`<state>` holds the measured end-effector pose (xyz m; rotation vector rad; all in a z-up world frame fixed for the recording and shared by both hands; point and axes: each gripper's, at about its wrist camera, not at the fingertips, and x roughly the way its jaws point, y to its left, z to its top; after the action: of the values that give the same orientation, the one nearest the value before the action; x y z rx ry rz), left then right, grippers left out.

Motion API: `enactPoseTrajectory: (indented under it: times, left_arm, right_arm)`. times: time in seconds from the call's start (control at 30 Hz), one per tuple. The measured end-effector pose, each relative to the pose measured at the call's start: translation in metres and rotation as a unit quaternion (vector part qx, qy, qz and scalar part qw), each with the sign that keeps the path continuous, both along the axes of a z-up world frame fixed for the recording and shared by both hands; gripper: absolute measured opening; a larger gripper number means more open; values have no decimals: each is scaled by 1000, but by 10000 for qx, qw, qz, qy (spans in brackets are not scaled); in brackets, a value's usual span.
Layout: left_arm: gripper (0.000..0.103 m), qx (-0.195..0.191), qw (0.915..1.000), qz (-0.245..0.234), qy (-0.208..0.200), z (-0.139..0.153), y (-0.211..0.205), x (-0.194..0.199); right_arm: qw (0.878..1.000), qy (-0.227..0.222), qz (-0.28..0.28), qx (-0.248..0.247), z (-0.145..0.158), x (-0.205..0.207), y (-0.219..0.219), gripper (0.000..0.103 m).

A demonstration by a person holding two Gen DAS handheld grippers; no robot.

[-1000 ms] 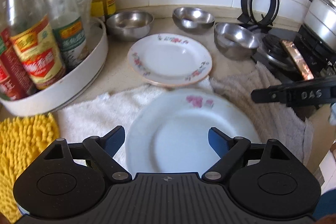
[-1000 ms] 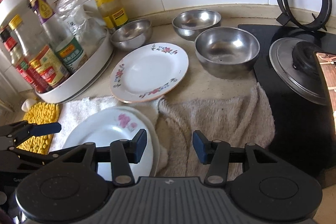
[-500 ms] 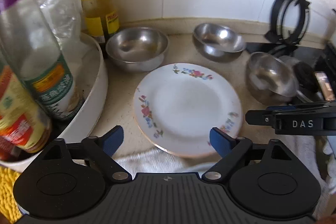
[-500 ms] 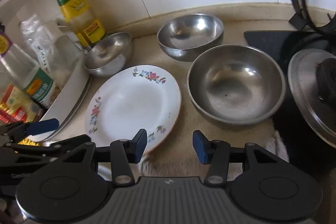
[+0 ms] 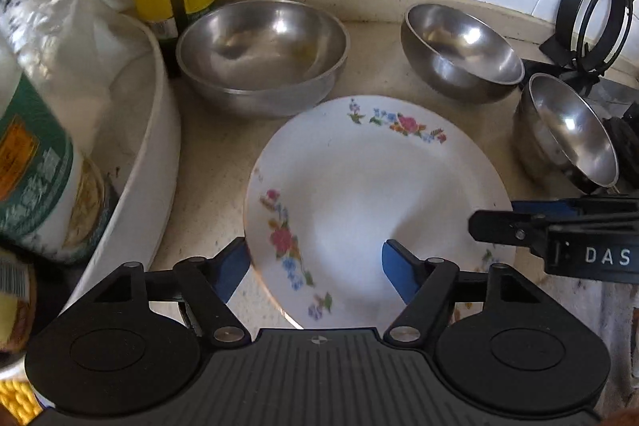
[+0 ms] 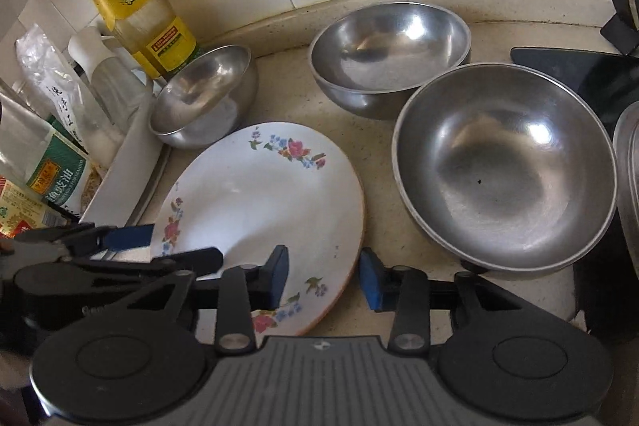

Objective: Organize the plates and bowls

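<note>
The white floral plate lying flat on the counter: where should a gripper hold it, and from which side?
Grip the white floral plate by its thin near rim, one finger above, one below. The steel bowls crowd the far sides.

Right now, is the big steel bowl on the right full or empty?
Empty. In the right wrist view the big bowl shows its bare, shiny inside down to the bottom, with only a tiny dark speck there.

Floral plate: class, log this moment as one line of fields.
step: approach | target: floral plate | left hand-held gripper: open, straddling left rim | right hand-held gripper: open, straddling right rim | plate: on counter
</note>
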<state>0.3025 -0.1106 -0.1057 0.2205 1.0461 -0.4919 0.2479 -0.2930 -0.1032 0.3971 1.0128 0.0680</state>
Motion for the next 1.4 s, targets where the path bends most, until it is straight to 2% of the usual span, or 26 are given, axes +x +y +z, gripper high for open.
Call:
enactPoseTrajectory:
  times: [0.2, 0.27, 0.43, 0.67, 0.9, 1.1, 1.13, 1.27, 1.33, 1.4]
  left_arm:
    - [89, 61, 9999, -106, 10, -4, -9, 5]
    - [89, 54, 9999, -131, 13, -4, -8, 2]
    - [89, 82, 9999, -111, 50, -2, -6, -4]
    - [84, 28, 9999, -134, -33, 2, -2, -12]
    - [85, -40, 9997, -76, -242, 10, -2, -11]
    - [83, -2, 9999, -117, 38, -4, -4, -7]
    - [84, -16, 9999, -149, -11, -5, -4, -8]
    - [86, -88, 9997, -219, 3, -6, -4, -4]
    - [91, 27, 9995, -285, -125, -8, -7, -3]
    - [96, 29, 9995, -290, -132, -9, -9, -1]
  right_arm:
    - [9998, 114, 163, 10, 0, 4, -5, 52]
    - [9999, 87, 136, 14, -1, 2, -5, 52]
    - [9996, -41, 196, -202, 0, -6, 1, 52]
    - [10000, 24, 36, -80, 0, -9, -3, 52]
    - [9999, -111, -102, 2, 5, -7, -2, 52]
    - [9999, 12, -165, -31, -5, -6, -1, 52]
    - [9998, 28, -173, 22, -5, -6, -3, 52]
    - [9997, -16, -188, 186, -6, -7, -9, 55]
    - [9998, -96, -151, 72, -7, -7, -7, 56]
    - [9999, -160, -60, -7, -7, -7, -2, 63]
